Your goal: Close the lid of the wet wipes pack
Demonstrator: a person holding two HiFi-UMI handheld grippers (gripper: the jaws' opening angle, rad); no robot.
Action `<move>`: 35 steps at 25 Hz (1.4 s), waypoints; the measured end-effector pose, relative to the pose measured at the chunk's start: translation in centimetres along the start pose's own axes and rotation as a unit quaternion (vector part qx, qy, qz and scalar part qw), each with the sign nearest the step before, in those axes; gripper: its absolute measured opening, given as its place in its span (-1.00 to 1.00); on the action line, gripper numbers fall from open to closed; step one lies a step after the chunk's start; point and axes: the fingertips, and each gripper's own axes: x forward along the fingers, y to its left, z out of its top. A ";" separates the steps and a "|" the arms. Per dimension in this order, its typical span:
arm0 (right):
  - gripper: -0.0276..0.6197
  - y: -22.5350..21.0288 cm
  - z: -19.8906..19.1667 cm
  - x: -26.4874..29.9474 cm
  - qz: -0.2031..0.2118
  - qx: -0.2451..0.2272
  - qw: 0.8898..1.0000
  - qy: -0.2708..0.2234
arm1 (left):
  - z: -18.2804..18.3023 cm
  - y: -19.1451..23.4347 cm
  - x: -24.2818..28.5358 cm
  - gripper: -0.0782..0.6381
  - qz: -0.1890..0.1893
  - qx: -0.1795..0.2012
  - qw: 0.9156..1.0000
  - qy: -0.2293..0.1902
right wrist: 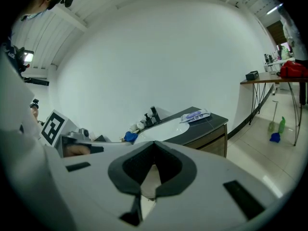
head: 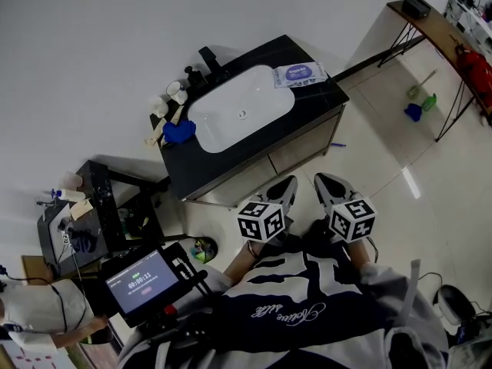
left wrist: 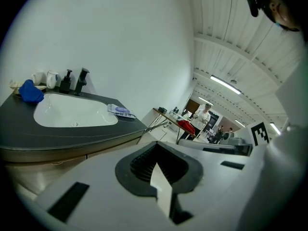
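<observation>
The wet wipes pack (head: 300, 74), white with a purple label, lies flat on the back right corner of the black vanity top (head: 319, 102), beside the white sink basin (head: 240, 108). It is too small to tell how its lid stands. The pack also shows in the left gripper view (left wrist: 120, 110) and the right gripper view (right wrist: 195, 115). My left gripper (head: 287, 184) and right gripper (head: 322, 180) are held close to my body, over the floor in front of the vanity, well short of the pack. Both are shut and hold nothing.
A black faucet (head: 209, 58), small cups (head: 175, 91) and a blue cloth (head: 178, 132) sit left of the basin. A dark cart (head: 92, 221) stands at the left, a timer screen (head: 142, 281) near my body. A wooden desk (head: 434, 25) and floor bottles (head: 427, 102) are at the right.
</observation>
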 end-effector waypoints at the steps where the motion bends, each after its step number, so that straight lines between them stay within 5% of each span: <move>1: -0.92 0.1 -0.1 0.0 0.000 -0.001 1.000 -0.001 | 0.0 0.1 -0.1 -0.79 0.001 0.001 1.000 -0.001; 19: -0.92 1.8 -1.8 -1.7 -0.048 -0.012 0.999 -0.004 | -1.0 -1.4 -0.7 -0.79 -0.055 0.023 0.998 0.023; 35: -0.92 1.4 -1.6 -2.3 -0.052 -0.024 0.998 -0.001 | -0.8 -1.5 -0.4 -0.79 -0.055 0.018 0.998 0.018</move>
